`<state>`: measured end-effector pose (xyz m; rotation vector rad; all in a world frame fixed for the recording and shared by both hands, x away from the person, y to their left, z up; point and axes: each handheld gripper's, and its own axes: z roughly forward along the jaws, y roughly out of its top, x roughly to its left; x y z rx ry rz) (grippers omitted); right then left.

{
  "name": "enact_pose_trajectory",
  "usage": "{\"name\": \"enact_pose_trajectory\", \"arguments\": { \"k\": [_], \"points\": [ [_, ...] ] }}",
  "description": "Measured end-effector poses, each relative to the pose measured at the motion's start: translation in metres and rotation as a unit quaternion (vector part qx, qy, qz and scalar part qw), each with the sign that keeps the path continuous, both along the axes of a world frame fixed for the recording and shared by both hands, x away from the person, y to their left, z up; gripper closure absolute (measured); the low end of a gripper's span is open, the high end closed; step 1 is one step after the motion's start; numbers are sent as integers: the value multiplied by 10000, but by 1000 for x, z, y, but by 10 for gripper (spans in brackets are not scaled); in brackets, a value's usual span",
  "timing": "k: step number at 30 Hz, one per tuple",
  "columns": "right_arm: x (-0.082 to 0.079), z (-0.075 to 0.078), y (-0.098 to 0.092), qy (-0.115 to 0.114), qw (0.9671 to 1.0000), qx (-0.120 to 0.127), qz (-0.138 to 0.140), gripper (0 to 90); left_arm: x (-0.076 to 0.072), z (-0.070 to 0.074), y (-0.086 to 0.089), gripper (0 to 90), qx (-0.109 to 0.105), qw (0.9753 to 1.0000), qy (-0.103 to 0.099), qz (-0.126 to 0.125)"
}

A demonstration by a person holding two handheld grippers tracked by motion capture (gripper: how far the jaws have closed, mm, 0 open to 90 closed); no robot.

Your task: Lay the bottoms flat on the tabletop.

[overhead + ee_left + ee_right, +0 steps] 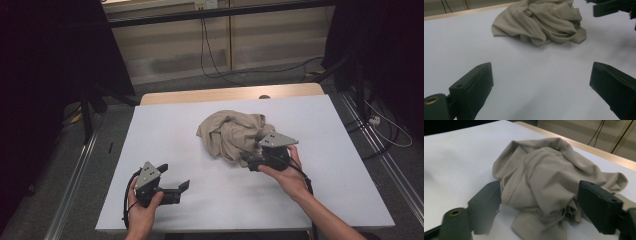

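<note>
No legible text, label, brand, number or sign on anything here.

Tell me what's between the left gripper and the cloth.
Nothing: bare white table runs from the open left gripper up to the crumpled beige cloth, as the left gripper view shows; the high view agrees.

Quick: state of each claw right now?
Left claw: open, empty, over the table.
Right claw: open, jaws either side of the cloth, not closed on it.
</note>
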<state>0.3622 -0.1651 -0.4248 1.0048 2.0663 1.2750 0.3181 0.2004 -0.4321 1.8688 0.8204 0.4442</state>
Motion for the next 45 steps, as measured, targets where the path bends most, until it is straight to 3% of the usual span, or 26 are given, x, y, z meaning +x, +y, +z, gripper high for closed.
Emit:
{"name": "enact_pose_trajectory", "arguments": {
  "k": [4,5,7,11,15,19,20,22,23,26,28,30,34,39,42,44,45],
  "points": [
    [18,0,10,129,9999,-89,66,214,8,0,-4,52,-79,10000,5,-32],
    [28,0,15,219,9996,-163,89,206,11,0,-7,53,-39,10000,16,-61],
    [32,0,17,275,9995,-159,93,202,17,-1,-14,53,168,9998,94,-67],
    [49,-2,28,490,9984,-264,88,200,29,0,-25,59,156,9996,245,-62],
    [57,-10,45,622,9960,-600,218,167,43,1,-34,61,131,9991,388,-65],
    [59,-23,56,837,9936,-741,153,110,57,2,-43,89,153,9995,275,-28],
    [57,-26,57,878,9921,-886,149,147,60,3,-44,92,187,9994,293,-23],
    [54,-29,59,735,9885,-1318,93,317,66,3,-49,96,154,9996,247,-34],
    [53,-29,58,722,9878,-1376,94,419,69,4,-52,97,132,9997,212,-66],
    [51,-24,44,659,9893,-1301,13,729,79,4,-60,77,200,9992,302,-146],
    [49,-20,32,625,9918,-1118,6,801,85,3,-67,90,267,9991,271,-174],
    [47,-16,22,577,9943,-891,-26,815,90,1,-76,106,459,9981,338,-248],
    [41,-2,5,391,9969,-678,-82,823,94,1,-92,237,492,9960,544,-504],
    [31,11,-16,246,9981,-526,-209,824,102,-3,-112,441,805,9919,498,-849],
    [26,11,-27,284,9984,-435,-212,822,110,-12,-123,466,1024,9894,566,-860],
    [26,5,-30,411,9981,-412,-185,797,116,-19,-129,430,1199,9877,611,-799],
    [26,1,-30,513,9978,-392,-142,761,117,-21,-131,423,1186,9879,635,-773]
  ]
}}
